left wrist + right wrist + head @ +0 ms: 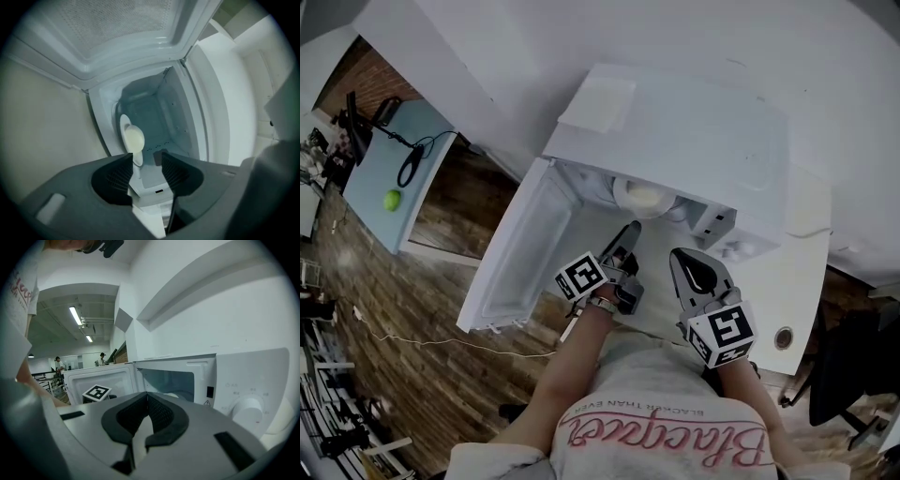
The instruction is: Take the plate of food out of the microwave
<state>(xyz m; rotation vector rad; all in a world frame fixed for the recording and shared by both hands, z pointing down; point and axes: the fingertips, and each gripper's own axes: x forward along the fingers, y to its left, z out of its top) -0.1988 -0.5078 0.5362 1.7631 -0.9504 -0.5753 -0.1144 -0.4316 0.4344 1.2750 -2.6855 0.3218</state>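
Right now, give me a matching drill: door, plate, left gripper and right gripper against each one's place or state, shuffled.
Things
1. door
2. plate
3. left gripper
4. right gripper

Place or state
A. jaws together, held outside the microwave
B. swung wide open
C. jaws apart, pointed into the cavity
D. sitting inside the cavity with food on it

Pairs: 1-B, 2-D, 3-C, 4-A
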